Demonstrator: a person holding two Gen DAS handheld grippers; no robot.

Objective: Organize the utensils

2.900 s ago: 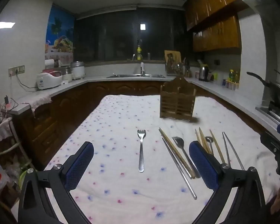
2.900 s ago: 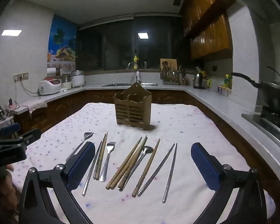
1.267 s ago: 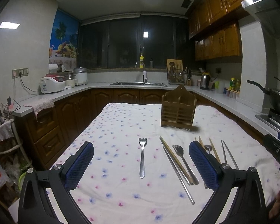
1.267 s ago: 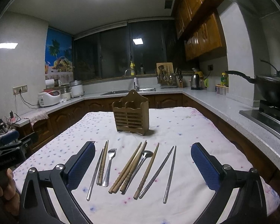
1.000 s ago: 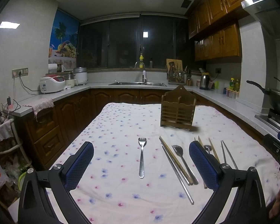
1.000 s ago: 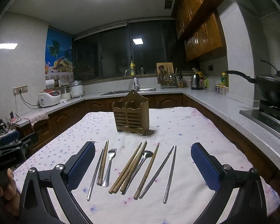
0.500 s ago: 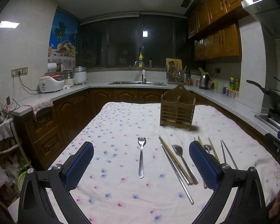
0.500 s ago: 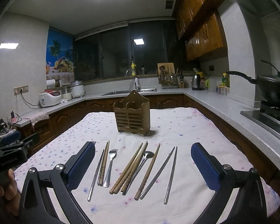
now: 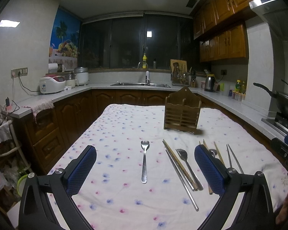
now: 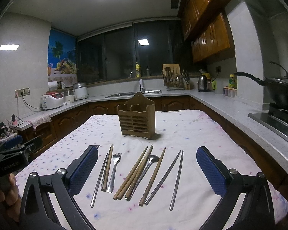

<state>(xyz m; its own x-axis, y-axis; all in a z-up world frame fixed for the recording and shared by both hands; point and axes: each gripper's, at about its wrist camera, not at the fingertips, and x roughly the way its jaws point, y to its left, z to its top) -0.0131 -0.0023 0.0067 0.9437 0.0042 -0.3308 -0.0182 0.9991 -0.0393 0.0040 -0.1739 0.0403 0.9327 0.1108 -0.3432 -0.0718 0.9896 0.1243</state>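
A wooden utensil holder (image 9: 182, 113) stands upright on the flowered tablecloth (image 9: 121, 132); it also shows in the right wrist view (image 10: 136, 118). A lone steel fork (image 9: 144, 160) lies in front of my open, empty left gripper (image 9: 145, 167). To its right lie a second fork (image 9: 188, 164), wooden and steel chopsticks (image 9: 179, 167) and a spoon. In the right wrist view the fork (image 10: 114, 170), wooden chopsticks (image 10: 136, 170), spoon (image 10: 150, 161) and steel chopsticks (image 10: 172, 174) lie before my open, empty right gripper (image 10: 146, 169).
Kitchen counters run around the table, with a sink (image 9: 140, 84) at the back, rice cookers (image 9: 51, 84) at the left and a black wok (image 10: 278, 90) on the stove at the right. The left gripper (image 10: 11, 157) shows at the right wrist view's left edge.
Both grippers have risen and pulled back slightly since the earliest frames, then held nearly still. The utensils and holder have not moved.
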